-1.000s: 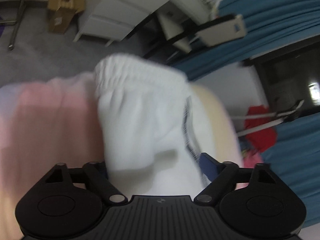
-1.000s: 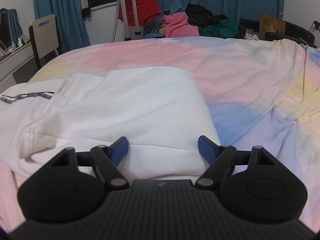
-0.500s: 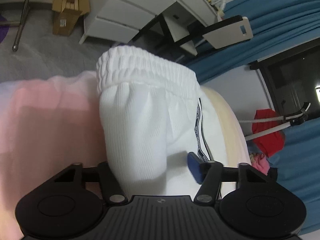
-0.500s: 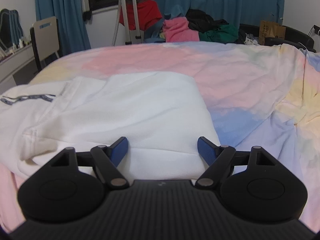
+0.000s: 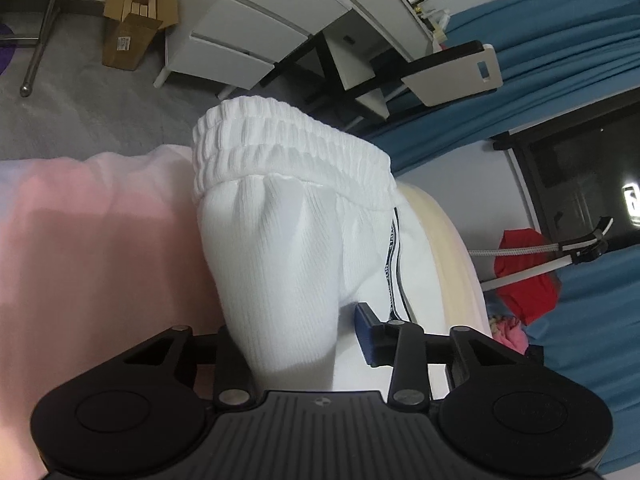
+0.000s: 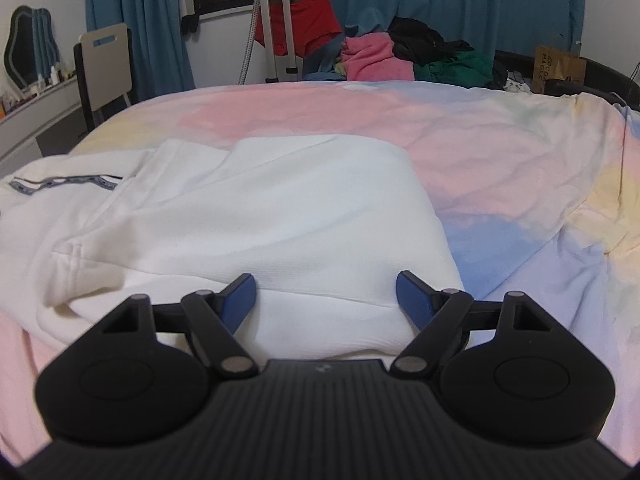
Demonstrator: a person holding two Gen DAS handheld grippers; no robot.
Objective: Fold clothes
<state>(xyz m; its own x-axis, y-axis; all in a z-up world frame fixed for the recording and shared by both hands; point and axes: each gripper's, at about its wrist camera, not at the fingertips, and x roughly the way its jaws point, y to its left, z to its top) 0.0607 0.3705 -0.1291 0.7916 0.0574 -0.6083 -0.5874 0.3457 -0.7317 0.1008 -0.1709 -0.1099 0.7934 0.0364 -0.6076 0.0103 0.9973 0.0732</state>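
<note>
Far left in the left wrist view: grey carpet, a cardboard box (image 5: 134,20) lying open on it, then a white drawer unit (image 5: 256,28) beside a pale chair (image 5: 452,74). Below these, the bed sheet (image 5: 92,256) in pink. At centre, white trousers (image 5: 288,248), ribbed elastic waistband uppermost, bunched into a raised fold, a dark printed stripe down the seam toward the right. Left gripper (image 5: 298,344) closing on that fold, cloth between the fingers: blue pad on the right touching the fabric, left pad hidden behind the cloth. Further right, blue curtains and a red garment (image 5: 528,276) by a tripod leg.

In the right wrist view, from the left: mirror and chair by the wall, then the same white trousers (image 6: 280,232) spread flat on the bed, striped seam at the far left edge, a folded layer on top toward the middle. Right gripper (image 6: 326,300) low over the near hem, fingers spread wide, gripping nothing, the blue pads just above the cloth. To the right, pastel sheet (image 6: 520,168) in pink, blue and yellow, rumpled. Beyond the bed's far edge, a tripod (image 6: 274,28) and a clothes pile (image 6: 412,56) of pink, black and green.
</note>
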